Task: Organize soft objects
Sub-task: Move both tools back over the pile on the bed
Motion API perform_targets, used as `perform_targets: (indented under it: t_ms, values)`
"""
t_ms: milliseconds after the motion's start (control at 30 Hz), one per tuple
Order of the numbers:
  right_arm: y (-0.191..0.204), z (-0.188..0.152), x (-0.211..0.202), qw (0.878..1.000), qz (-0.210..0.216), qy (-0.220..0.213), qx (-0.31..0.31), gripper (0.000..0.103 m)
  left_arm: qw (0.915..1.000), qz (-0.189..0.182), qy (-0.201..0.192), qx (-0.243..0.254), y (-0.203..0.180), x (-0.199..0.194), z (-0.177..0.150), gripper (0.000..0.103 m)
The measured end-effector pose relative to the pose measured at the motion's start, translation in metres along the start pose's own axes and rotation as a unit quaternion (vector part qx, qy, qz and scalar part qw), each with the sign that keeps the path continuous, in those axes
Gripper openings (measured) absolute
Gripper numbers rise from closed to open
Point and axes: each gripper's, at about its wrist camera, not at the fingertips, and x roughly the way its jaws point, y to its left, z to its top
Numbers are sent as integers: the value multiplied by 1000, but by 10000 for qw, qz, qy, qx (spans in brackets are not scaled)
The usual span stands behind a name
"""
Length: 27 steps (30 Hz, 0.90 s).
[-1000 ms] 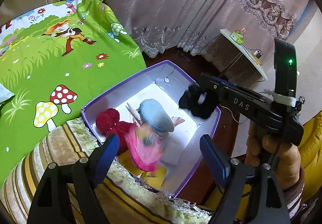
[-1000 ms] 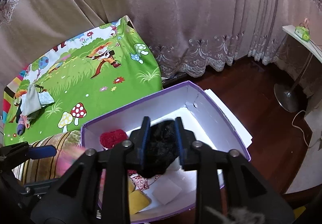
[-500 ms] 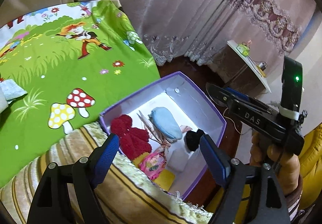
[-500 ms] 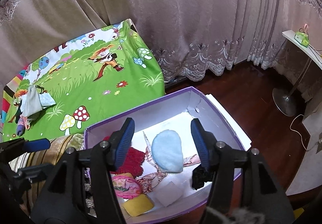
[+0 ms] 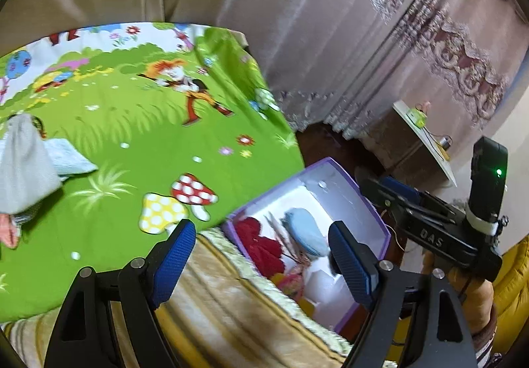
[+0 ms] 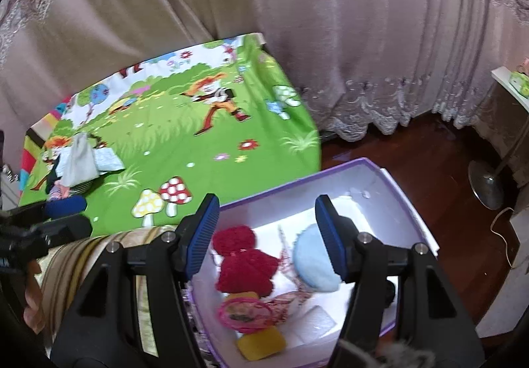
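Observation:
A purple box (image 6: pixel 284 199) with a white inside holds a red knitted piece (image 6: pixel 244 264), a pale blue pad (image 6: pixel 310 264), a pink round item (image 6: pixel 246 311), a yellow piece (image 6: pixel 261 343) and white foam. A black fluffy item (image 6: pixel 390 293) lies at the box's right side, mostly hidden behind my right finger. My right gripper (image 6: pixel 266 235) hangs open above the box with nothing between its pads. My left gripper (image 5: pixel 261 257) is open and empty over the striped cushion (image 5: pixel 215 308), left of the box (image 5: pixel 284 199). A grey cloth bundle (image 5: pixel 23 169) lies on the green cartoon mat (image 5: pixel 132 143).
Curtains (image 6: pixel 330 37) hang behind the mat and the box. To the right lie dark wooden floor (image 6: pixel 429 153), a round stand base (image 6: pixel 486 186) and a small white-topped table (image 5: pixel 426 136). A hand in a yellow sleeve holds the right tool (image 5: pixel 429 232).
My right gripper opened and the black fluffy item dropped into the box. The pink item fell from my left gripper's open jaws into the box; that gripper then swung left toward the mat.

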Motion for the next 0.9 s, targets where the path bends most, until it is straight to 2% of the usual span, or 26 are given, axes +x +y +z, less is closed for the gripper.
perform_targets:
  t_ms: [267,500,667,900]
  values:
    - [43,12,2,9990,146,-89,-406,64,9988,297,-271,-278,49,-22,10,83]
    - [92,23,11,9954,455,-47,-843,64,9950,580,-515,-633,99,-43,19,83]
    - [131,34,16,9911,605,-122,-1180,64,9892,871,-762,-901,133,-62,22,83]
    - [184,43,28,9826,857,-150,-1638,64,9765,1278,-1096,-1346,180,-85,23,83]
